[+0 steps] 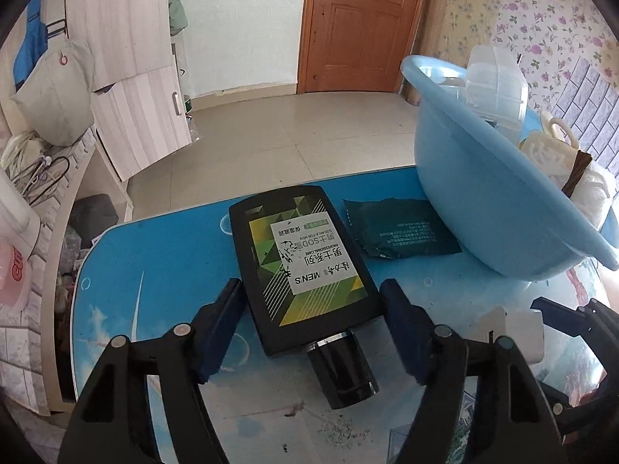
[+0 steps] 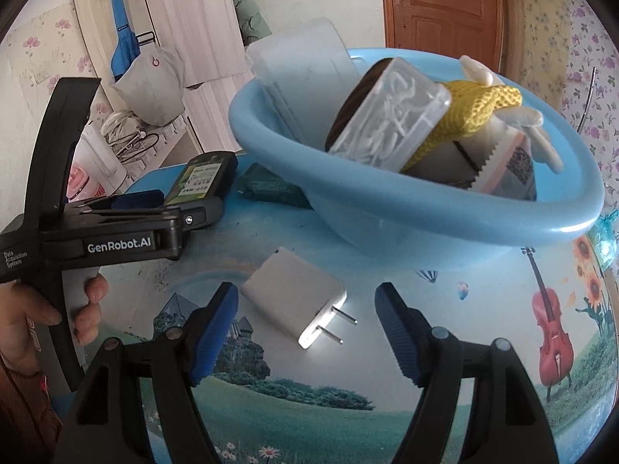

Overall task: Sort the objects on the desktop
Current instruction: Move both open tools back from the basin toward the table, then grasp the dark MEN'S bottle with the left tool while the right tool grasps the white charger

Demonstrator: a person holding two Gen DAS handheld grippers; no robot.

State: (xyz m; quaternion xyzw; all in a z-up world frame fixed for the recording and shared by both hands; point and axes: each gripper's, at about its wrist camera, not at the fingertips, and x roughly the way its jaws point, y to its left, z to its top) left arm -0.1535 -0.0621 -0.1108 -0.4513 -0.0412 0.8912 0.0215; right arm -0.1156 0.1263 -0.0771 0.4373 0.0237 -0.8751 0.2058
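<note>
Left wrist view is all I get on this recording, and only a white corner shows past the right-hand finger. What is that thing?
Observer: A white plug adapter lying flat on the table, its two metal prongs pointing away from the basin.
Operator: Is the right gripper on it?
Observer: Not yet. The right gripper has its jaws open on either side of the adapter, with a gap at each pad.
Operator: What sits on top in the basin?
Observer: A clear plastic box of small white pieces, leaning on a brown item, with a yellow mesh strap beside it.
Operator: Anything on the tabletop that I can't see?
Observer: A printed red violin with sunflowers, on the right of the picture.
</note>
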